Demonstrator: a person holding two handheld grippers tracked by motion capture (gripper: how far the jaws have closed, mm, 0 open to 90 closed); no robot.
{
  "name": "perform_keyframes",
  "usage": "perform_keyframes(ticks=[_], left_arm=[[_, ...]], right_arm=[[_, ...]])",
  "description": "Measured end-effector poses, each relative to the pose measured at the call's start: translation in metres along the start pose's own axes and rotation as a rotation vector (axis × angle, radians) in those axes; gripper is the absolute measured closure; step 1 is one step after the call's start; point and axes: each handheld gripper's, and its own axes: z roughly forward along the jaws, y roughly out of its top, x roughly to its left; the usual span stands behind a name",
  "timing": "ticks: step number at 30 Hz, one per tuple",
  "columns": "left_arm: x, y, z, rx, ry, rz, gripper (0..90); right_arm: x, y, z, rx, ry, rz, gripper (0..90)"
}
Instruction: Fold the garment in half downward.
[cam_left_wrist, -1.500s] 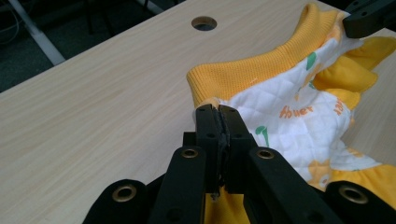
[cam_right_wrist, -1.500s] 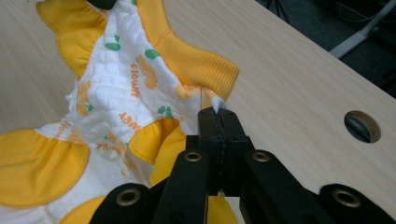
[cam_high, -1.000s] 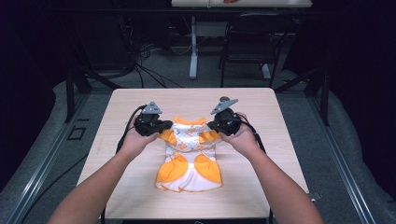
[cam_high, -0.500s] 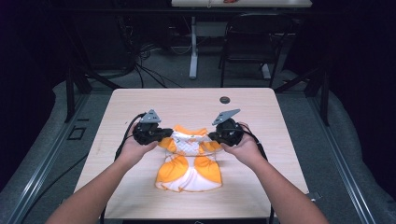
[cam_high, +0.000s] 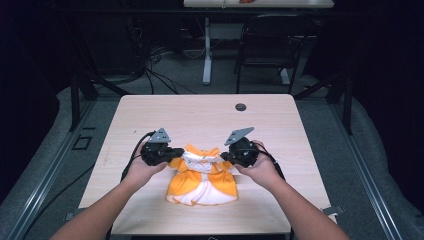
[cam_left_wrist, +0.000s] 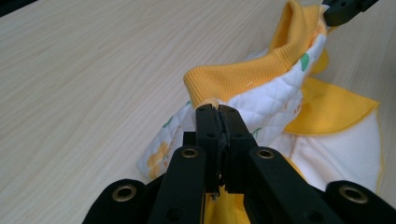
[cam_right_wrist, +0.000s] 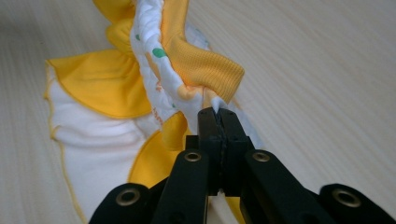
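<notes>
Currently on the table (cam_high: 150, 107): one dress (cam_high: 202, 180), yellow and white, lying near the front edge, skirt flat, top lifted between two grippers.
- Dress: quilted bodice with ribbed yellow collar (cam_left_wrist: 261, 70) raised and stretched left to right; skirt hem rests on the wood.
- Left gripper (cam_high: 167, 154): jaws clenched on the bodice's left shoulder edge, only a thin fold caught.
- Right gripper (cam_high: 227, 156): jaws clamped on the right shoulder edge, likewise by a narrow pinch.
- Small dark disc (cam_high: 241, 106): far right on the table, well apart.

Risks, judged: either thin pinch may slip if the hands pull apart harder; uneven lifting would twist the bodice; dragging the hem nearward could spill it over the near edge.
</notes>
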Motion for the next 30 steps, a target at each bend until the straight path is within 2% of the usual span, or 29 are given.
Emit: perform_keyframes(ticks=[1, 3, 6, 9, 16, 30], left_arm=[[-0.001, -0.002, 0.000, 0.002, -0.006, -0.003, 88.0], [-0.004, -0.005, 0.001, 0.007, -0.013, 0.002, 88.0], [-0.008, -0.010, 0.004, 0.016, -0.021, 0.009, 88.0], [-0.011, -0.015, 0.006, 0.022, -0.026, 0.009, 87.9], [-0.017, -0.028, 0.010, 0.028, -0.037, -0.004, 87.8], [-0.030, -0.046, 0.007, 0.022, -0.051, 0.012, 86.7]], right_arm=[[0.001, -0.002, 0.001, -0.002, 0.008, 0.013, 89.8], [0.005, -0.006, 0.004, 0.015, 0.004, -0.003, 89.8], [0.008, -0.011, 0.006, -0.004, 0.021, 0.020, 89.7], [0.010, -0.018, 0.008, 0.013, 0.033, 0.023, 89.7], [0.015, -0.031, 0.013, -0.008, 0.053, 0.052, 89.7], [0.027, -0.051, 0.018, -0.019, 0.077, 0.069, 89.5]])
